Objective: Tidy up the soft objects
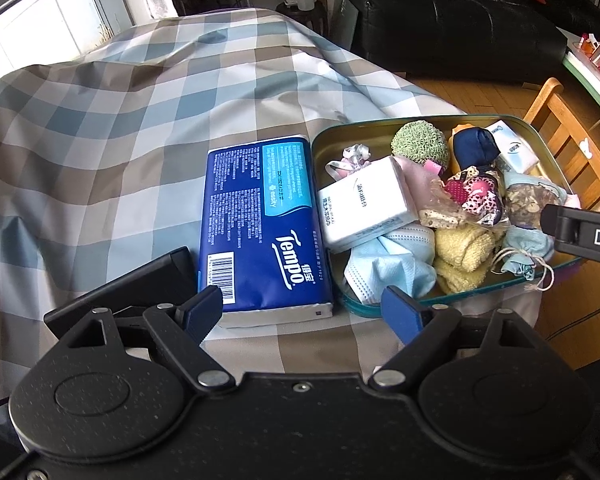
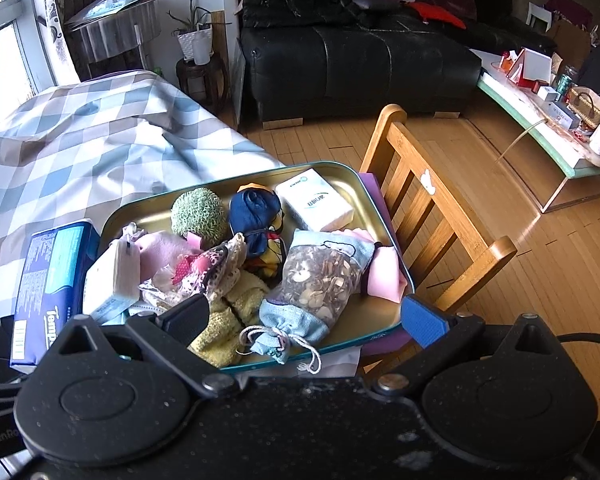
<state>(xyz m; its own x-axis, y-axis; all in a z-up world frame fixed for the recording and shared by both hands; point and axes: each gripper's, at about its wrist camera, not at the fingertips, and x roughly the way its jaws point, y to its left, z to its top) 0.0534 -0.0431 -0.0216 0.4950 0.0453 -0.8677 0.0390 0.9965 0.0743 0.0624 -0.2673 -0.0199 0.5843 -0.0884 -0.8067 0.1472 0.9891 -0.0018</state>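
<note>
- Nearest the left wrist camera, the left gripper (image 1: 302, 312) hangs over the table's front edge with its tongs spread wide and nothing between them; one fingertip (image 1: 202, 308) sits over the near corner of the tissue pack.
- Right gripper (image 2: 306, 320), seen from its own camera, also has its tongs spread, empty, over the near end of the tin; its dark fingertip (image 2: 188, 316) lies above the yellow cloth, the blue one (image 2: 422, 320) past the tin's near right corner.
- Checked tablecloth (image 1: 112, 120) covers the table, rumpled into folds.
- Black sofa (image 2: 360, 64) stands beyond the table on the wooden floor.
- Wooden chair (image 2: 428, 216) sits just beside the tin's right side.
- Teal tin (image 1: 548, 152), gold inside, rests at the table's right edge and holds the heap of soft things.
- Blue Tempo tissue pack (image 1: 260, 224) lies flat on the cloth, outside the tin, just beside its left wall.
- White tissue pack (image 1: 366, 204) leans tilted on the heap at the tin's left.
- Mesh pouch of dried bits (image 2: 320, 284) with a drawstring lies at the near right.
- Yellow cloth (image 1: 464, 256) sits at the near middle.
- Blue face mask (image 1: 388, 268) is crumpled at the near left corner.
- Green knitted ball (image 1: 420, 142) sits at the far side, with the navy bundle (image 1: 474, 148) beside it.
</note>
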